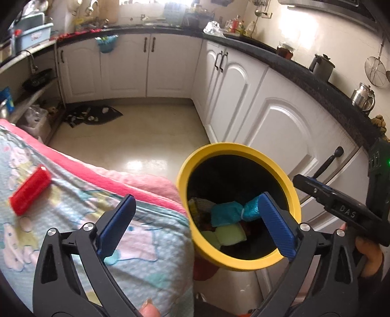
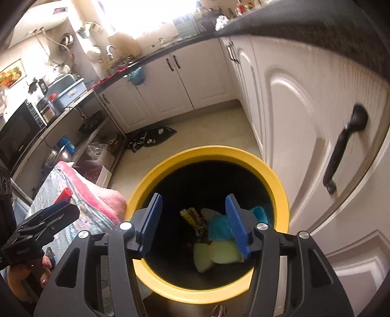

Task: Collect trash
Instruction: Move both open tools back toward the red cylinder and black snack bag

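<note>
We find the red block (image 1: pixel 29 193) left of the yellow bin (image 1: pixel 240 264), probably nearest the left hand-held gripper (image 1: pixel 195 224); both hand-held grippers spread, empty.

We see daylight blow out the far window (image 2: pixel 156 22), glare on the floor (image 1: pixel 136 165), the right cabinet handle (image 2: pixel 341 148) smeared, and fisheye-bent, dark corners.

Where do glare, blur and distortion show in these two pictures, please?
Left wrist view: window blown out, glare patch on the floor, countertop bowed by the fisheye. Right wrist view: window overexposed, cabinet handle smeared by motion blur.
</note>
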The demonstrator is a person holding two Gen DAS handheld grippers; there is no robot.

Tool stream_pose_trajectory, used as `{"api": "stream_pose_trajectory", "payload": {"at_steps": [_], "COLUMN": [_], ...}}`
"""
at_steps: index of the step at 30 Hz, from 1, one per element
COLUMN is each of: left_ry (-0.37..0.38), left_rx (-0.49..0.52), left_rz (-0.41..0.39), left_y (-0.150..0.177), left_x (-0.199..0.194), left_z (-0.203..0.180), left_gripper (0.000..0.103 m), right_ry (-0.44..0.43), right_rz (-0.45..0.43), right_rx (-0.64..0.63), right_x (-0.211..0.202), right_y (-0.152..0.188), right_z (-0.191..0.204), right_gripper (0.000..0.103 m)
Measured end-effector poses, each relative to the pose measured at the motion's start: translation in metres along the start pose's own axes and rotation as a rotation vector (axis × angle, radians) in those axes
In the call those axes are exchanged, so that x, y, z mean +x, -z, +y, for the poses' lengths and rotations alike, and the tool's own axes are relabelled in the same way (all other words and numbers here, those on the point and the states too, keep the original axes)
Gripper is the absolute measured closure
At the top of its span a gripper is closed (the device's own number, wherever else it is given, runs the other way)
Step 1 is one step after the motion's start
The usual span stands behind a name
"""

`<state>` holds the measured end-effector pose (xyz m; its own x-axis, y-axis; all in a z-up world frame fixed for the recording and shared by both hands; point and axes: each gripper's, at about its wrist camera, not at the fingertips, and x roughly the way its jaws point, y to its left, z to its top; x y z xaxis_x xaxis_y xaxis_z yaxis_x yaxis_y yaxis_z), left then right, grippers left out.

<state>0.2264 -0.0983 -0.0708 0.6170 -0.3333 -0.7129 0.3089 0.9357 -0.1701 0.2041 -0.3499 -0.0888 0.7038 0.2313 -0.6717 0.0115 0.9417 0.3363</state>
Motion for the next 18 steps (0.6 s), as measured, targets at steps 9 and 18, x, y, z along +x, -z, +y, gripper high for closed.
{"api": "stream_pose_trajectory", "payload": {"at_steps": [9, 18], "left_ry": [-0.080, -0.155], "left_rx": [-0.023, -0.052], "left_rz": [-0.071, -0.134], "left_y": [0.005, 0.016], "left_x": [-0.040, -0.079], "left_z": [0.024, 0.051], "left_gripper": [0.011, 0.011], "right_ry": [-0.039, -0.083], "right_rz": [-0.065, -0.093], "right_rx": [-0.072, -0.146], "right_x": [-0.025, -0.039], "right_y": [-0.006, -0.008], "right_z": [0.037, 0.075], "right_gripper": [0.037, 0.033]}}
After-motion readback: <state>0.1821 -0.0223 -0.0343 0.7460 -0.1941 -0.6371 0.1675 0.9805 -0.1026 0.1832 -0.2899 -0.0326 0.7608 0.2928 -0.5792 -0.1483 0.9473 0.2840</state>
